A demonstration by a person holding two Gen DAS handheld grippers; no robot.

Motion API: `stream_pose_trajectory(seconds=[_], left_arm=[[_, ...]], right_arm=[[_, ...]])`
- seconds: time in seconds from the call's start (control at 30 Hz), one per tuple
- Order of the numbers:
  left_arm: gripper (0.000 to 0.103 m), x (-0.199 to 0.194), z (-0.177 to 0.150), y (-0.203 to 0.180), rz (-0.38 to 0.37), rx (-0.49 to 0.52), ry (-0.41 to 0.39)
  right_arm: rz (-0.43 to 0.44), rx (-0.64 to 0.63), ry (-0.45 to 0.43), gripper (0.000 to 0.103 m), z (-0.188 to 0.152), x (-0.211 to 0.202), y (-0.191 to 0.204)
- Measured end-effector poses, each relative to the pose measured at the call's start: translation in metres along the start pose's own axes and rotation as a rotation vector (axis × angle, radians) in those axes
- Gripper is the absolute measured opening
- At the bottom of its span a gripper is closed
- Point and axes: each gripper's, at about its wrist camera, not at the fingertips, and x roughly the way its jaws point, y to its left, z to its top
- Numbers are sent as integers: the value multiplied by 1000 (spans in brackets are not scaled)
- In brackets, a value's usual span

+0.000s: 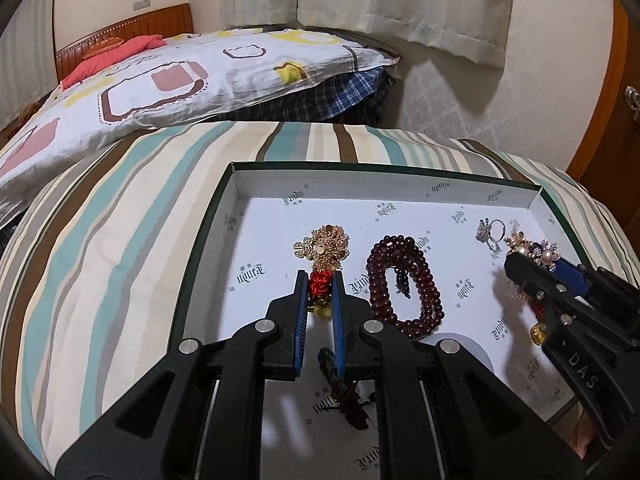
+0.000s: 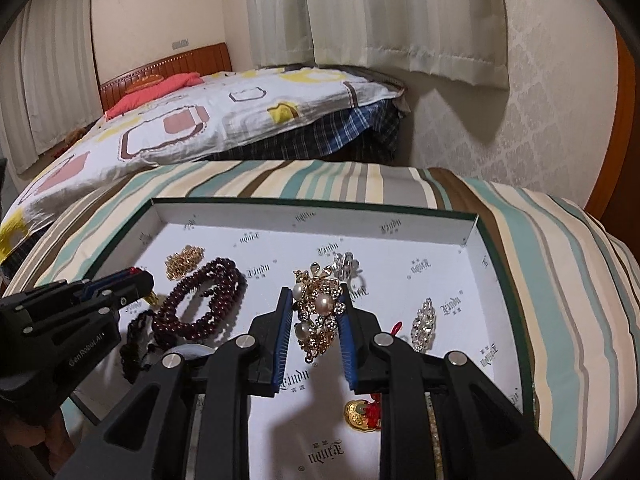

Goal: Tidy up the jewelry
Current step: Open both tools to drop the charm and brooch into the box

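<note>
A shallow white box lid [image 1: 256,188] [image 2: 168,220] lies on a striped cushion and holds jewelry. My left gripper [image 1: 319,280] is shut on the red knot [image 1: 320,283] of a gold charm ornament [image 1: 326,246]; it shows in the right wrist view [image 2: 142,276]. My right gripper [image 2: 316,300] is closed on a gold pearl brooch [image 2: 318,306]; it shows in the left wrist view [image 1: 536,264]. A dark red bead necklace [image 1: 404,280] [image 2: 204,304] lies between them. A silver ring [image 1: 490,232] [image 2: 348,266] lies behind the brooch.
A crystal brooch [image 2: 424,324] and a gold coin charm with red knot [image 2: 362,414] lie right of my right gripper. A dark tassel [image 1: 344,392] lies under my left gripper. A striped cushion [image 1: 120,240] carries the lid; a bed [image 1: 160,80] lies behind.
</note>
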Motion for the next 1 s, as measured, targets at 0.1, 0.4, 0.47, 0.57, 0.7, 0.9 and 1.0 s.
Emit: stream_pose_trajectory(seconds=[0.1, 0.4, 0.47, 0.57, 0.7, 0.9, 1.0], left_arm=[[12, 1, 1, -1, 4, 1, 3], [13, 9, 4, 2, 4, -10, 17], [13, 9, 4, 2, 4, -6, 18], [13, 10, 4, 1, 4, 2, 21], [17, 10, 3, 1, 1, 0, 23], [32, 8, 3, -2, 6, 0, 21], [41, 7, 3, -2, 12, 3, 16]], right_arm=[[1, 3, 17, 23, -1, 4, -1], [6, 1, 45, 23, 1, 12, 0], [7, -1, 50, 23, 2, 13, 1], [8, 0, 58, 23, 2, 15, 1], [7, 4, 63, 23, 2, 17, 0], [3, 17, 64, 25, 2, 17, -3], [-2, 19, 57, 36, 2, 15, -4]])
